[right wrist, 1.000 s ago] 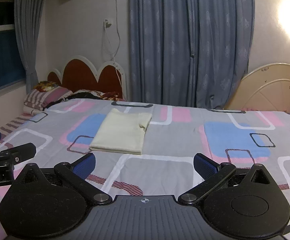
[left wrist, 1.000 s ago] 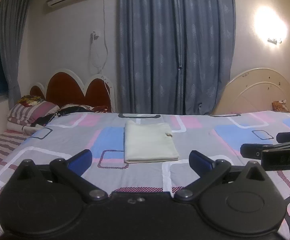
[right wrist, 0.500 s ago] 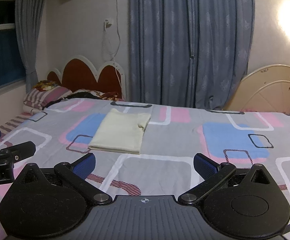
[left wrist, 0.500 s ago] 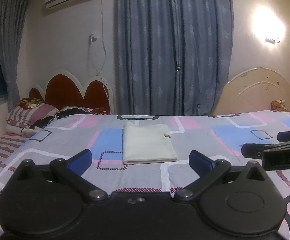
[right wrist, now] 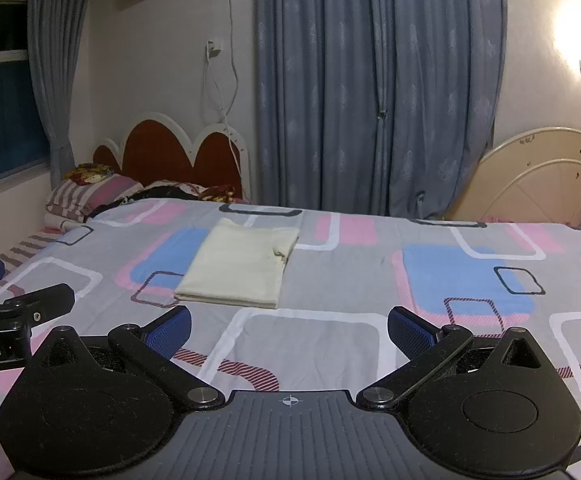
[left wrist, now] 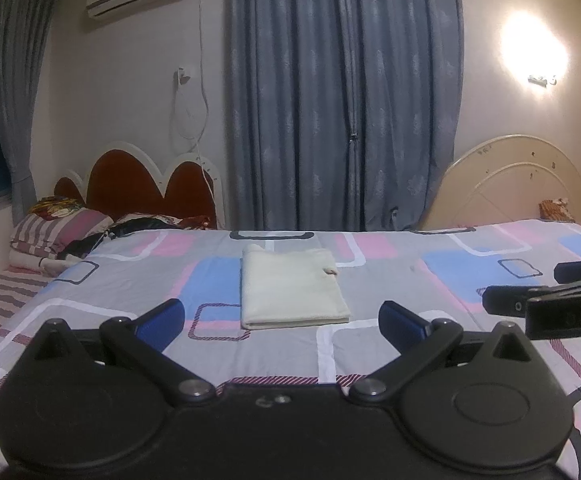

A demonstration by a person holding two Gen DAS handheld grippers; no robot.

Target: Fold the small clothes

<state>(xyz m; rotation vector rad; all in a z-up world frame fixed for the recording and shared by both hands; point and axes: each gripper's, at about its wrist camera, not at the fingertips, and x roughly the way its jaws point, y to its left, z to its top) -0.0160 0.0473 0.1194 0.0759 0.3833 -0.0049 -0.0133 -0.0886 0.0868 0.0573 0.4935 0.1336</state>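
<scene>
Cloth is lying folded into a flat cream rectangle (left wrist: 292, 292) mid-bed, on the patterned bedsheet (left wrist: 390, 276). It is looking soft, light and limp, so pinching a corner or the doubled near edge seems best. One garment is showing. Left tongs (left wrist: 280, 320) and right tongs (right wrist: 288, 326) are both gaping apart, holding nothing.

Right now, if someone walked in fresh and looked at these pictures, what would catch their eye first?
Probably the cream folded garment, lying flat in the middle of the bed's patterned sheet, pale against the blue, pink and grey blocks. Next, the left gripper and right gripper, both open and empty, held short of it. Behind the bed hang tall blue-grey curtains, with a bright wall lamp at right.
</scene>
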